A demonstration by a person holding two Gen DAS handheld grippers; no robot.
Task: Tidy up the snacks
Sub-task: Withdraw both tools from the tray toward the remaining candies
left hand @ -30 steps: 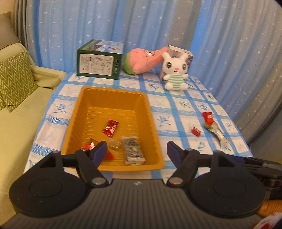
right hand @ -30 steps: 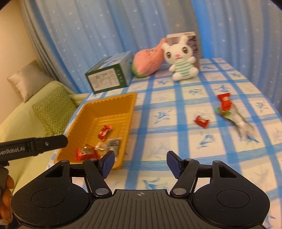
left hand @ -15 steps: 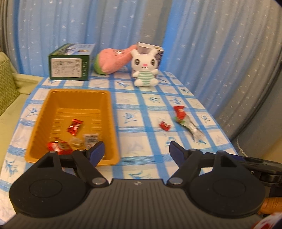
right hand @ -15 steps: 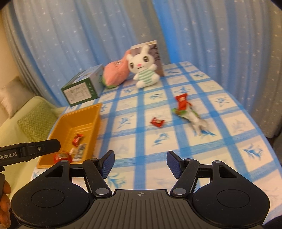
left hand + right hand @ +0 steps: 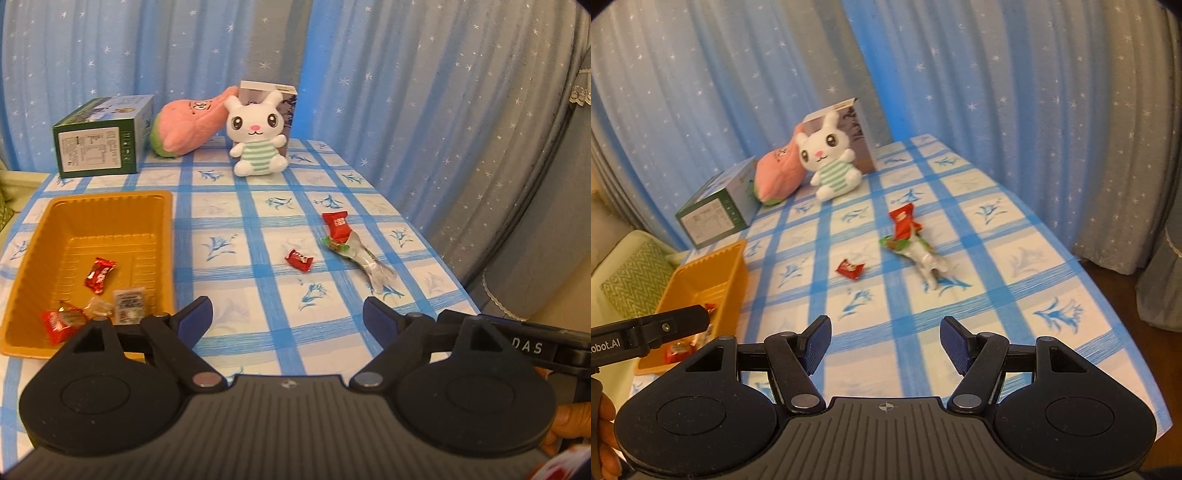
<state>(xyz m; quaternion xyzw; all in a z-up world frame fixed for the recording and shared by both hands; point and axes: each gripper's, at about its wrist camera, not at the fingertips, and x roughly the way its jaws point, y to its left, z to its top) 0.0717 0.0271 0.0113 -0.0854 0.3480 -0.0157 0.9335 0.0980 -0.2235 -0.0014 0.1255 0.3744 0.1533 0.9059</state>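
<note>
An orange tray (image 5: 110, 206) (image 5: 713, 266) at the table's left holds several wrapped snacks, among them a red candy (image 5: 99, 274). On the checked cloth to its right lie a small red candy (image 5: 299, 259) (image 5: 850, 268), a larger red packet (image 5: 337, 224) (image 5: 904, 220) and a clear wrapper with green and red (image 5: 360, 254) (image 5: 918, 254). My left gripper (image 5: 287, 317) hangs over the near cloth, its jaws opening with nothing between them. My right gripper (image 5: 885, 339) stands open and empty, short of the loose snacks.
At the back stand a green box (image 5: 99, 142), a pink plush (image 5: 188, 123), a white rabbit plush (image 5: 256, 136) and a carton (image 5: 280, 96) behind it. Blue starred curtains surround the table. A sofa with a green cushion (image 5: 631, 273) lies left.
Both grippers have swung right, away from the tray and toward the loose snacks. The left jaws have widened; the right jaws look unchanged.
</note>
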